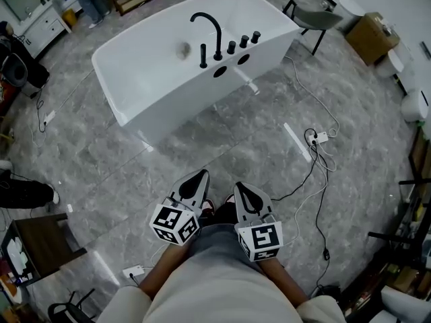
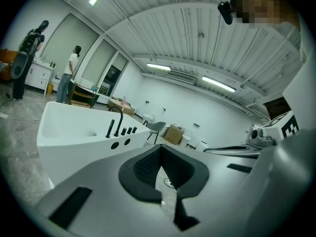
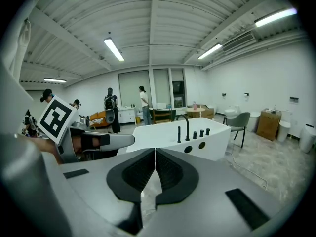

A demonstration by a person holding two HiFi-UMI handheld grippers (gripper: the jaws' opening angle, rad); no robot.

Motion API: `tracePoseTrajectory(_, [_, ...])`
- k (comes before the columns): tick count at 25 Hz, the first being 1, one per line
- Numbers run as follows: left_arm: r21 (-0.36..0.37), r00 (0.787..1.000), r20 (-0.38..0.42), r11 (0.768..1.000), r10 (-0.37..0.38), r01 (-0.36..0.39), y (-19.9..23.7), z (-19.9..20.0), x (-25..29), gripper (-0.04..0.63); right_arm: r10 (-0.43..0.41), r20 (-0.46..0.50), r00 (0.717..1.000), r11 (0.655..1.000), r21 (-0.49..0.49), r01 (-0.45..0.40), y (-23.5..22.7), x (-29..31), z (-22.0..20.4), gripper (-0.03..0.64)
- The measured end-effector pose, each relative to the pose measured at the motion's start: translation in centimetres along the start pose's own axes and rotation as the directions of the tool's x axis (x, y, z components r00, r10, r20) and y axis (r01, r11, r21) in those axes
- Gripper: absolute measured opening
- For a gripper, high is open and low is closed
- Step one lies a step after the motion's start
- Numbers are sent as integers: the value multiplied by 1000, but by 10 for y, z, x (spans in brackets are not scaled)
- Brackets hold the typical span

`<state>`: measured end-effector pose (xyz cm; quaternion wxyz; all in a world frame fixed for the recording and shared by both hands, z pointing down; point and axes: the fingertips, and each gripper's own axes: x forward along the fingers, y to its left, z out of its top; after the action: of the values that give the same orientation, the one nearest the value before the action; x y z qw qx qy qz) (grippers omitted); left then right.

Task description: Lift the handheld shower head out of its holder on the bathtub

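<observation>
A white drawer cabinet point(image 1: 40, 25) stands at the far left on a glossy floor point(image 1: 236, 140) of grey, veined, stone-look tiles. Next comes the bathtub point(image 1: 182, 106) — a smooth, white, freestanding oblong with rounded corners, set at a slant across the room. Two dark round holes show in its near wall. On its rim stands a row of matt black fittings. First in the row is the handheld shower head point(image 1: 203, 56), a slim straight stick upright in its holder. Beside it is a tall faucet point(image 1: 209, 25) bent over like a hook, followed by three short round knobs point(image 1: 244, 41). To the right of the tub are a grey shell chair point(image 1: 316, 20) on thin black legs and a brown cardboard box point(image 1: 372, 38). Thin white and black cables point(image 1: 316, 155) curl over the tiles.

The left gripper point(image 1: 201, 175) and the right gripper point(image 1: 240, 186) sit low in the head view, side by side, close to the person's body. Each has a grey body, black ribbed pads and a marker cube. Both are closed, pads meeting at the tips, with nothing between them — seen plainly in the left gripper view point(image 2: 160, 148) and the right gripper view point(image 3: 155, 152). The shower head point(image 2: 110, 128) point(image 3: 178, 134) is well apart from both, far ahead across open floor, untouched.
</observation>
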<state>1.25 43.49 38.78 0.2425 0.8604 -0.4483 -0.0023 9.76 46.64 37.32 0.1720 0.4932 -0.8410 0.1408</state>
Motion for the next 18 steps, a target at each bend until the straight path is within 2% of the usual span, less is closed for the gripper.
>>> tracePoseTrajectory(6, [5, 999, 10, 999, 36, -36, -16, 13, 27, 5, -1, 20, 1000, 999, 42, 1, -48, -7, 11, 20])
tracePoseTrajectory(13, [-13, 995, 21, 995, 99, -99, -20, 14, 55, 5, 15, 9, 1000, 996, 88, -16, -94, -6, -1, 20])
tracePoseTrajectory(18, [-14, 994, 8, 994, 105, -105, -20, 18, 76, 5, 6, 1, 1000, 993, 117, -6, -122, 1, -3, 20])
